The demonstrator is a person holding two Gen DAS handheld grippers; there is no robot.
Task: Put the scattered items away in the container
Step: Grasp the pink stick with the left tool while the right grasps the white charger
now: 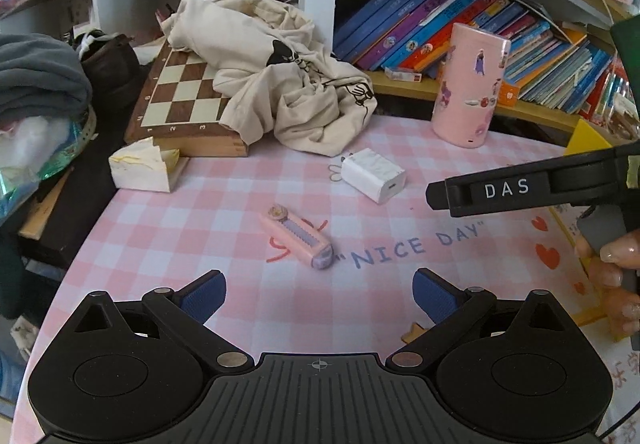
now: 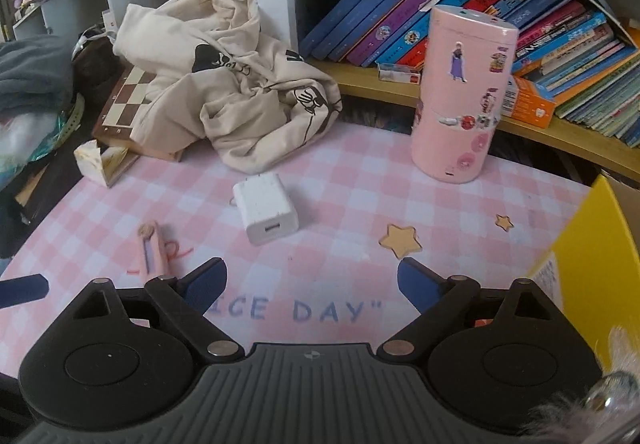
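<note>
A pink utility knife (image 1: 298, 236) (image 2: 150, 252) and a white charger plug (image 1: 376, 173) (image 2: 266, 207) lie on the pink checked mat (image 1: 200, 211). My left gripper (image 1: 318, 286) is open just short of the knife, with nothing between its fingers. My right gripper (image 2: 310, 276) is open too, a little short of the charger and empty. A yellow box (image 2: 592, 264) (image 1: 588, 135) stands at the mat's right edge. The right tool's black housing marked DAS (image 1: 506, 189) reaches in from the right, level with the charger. One blue left finger pad (image 2: 24, 290) shows at the left edge.
A tall pink stickered canister (image 1: 472, 83) (image 2: 460, 103) stands at the back of the mat. A cream cloth bag (image 1: 280, 75) is heaped over a chessboard (image 1: 180, 91) at back left, with a tissue pack (image 1: 140, 167) beside it. Leaning books (image 2: 440, 3) fill the shelf behind. A hand (image 1: 616, 264) grips the right tool.
</note>
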